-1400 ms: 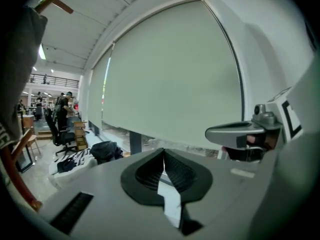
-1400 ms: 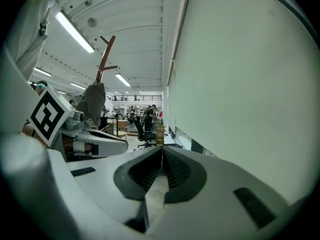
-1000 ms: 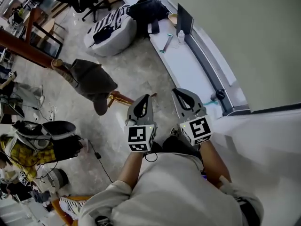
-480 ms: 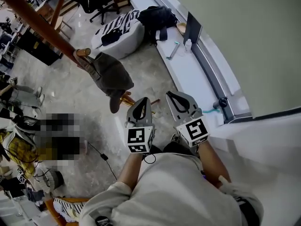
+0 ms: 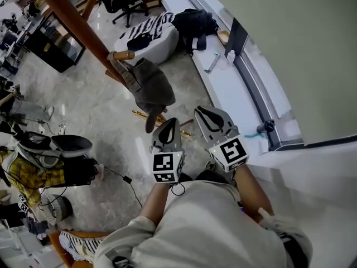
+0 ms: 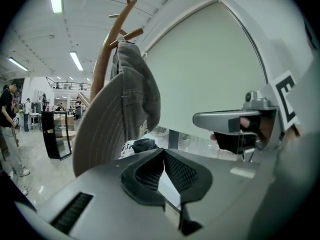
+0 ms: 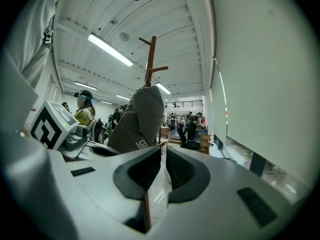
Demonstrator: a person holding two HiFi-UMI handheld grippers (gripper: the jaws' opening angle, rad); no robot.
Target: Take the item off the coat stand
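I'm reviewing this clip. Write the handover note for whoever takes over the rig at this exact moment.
Left gripper: fingers together, nothing held.
Right gripper: fingers together, nothing held.
Grey cap: hanging on a peg of the wooden coat stand, ahead of both grippers, untouched.
Done: nothing on the cap yet.
Left: open a gripper, close it on the cap, lift it off the peg.

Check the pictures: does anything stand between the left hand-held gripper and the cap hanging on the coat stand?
Nothing visible does. The cap hangs on the coat stand just ahead of the left hand-held gripper, with only open air between them. The gripper's jaws are shut and empty.
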